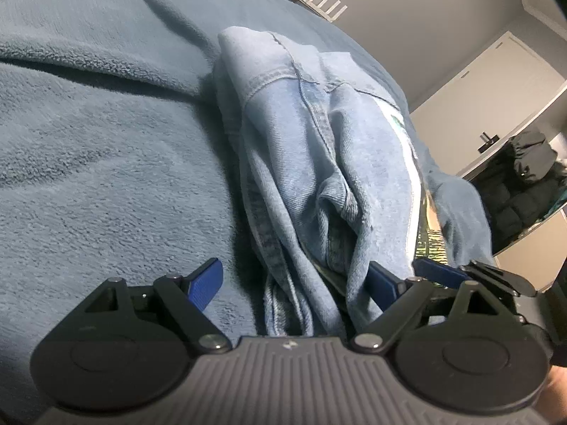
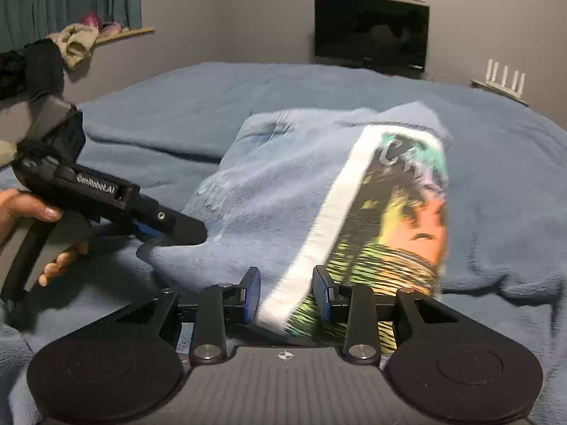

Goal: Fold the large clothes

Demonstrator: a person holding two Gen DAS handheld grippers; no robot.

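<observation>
A light-blue sweatshirt (image 1: 312,148) with a colourful print (image 2: 400,219) lies folded in a heap on a blue fleece blanket (image 2: 212,88). My left gripper (image 1: 294,283) stands open wide at the heap's near end. Its right pad touches the cloth and its left pad hovers over the blanket. In the right wrist view a hand holds this left gripper (image 2: 177,228) at the garment's left corner. My right gripper (image 2: 287,297) is open, with the blurred printed edge of the garment between its fingers and not pinched. One right fingertip (image 1: 439,272) shows beside the left gripper.
The blanket (image 1: 88,141) spreads wide to the left of and beyond the garment. A dark television (image 2: 370,32) and a white router (image 2: 503,78) stand against the far wall. Dark clothes (image 1: 524,177) are piled at the right, and more clothes (image 2: 76,42) lie on a shelf at the left.
</observation>
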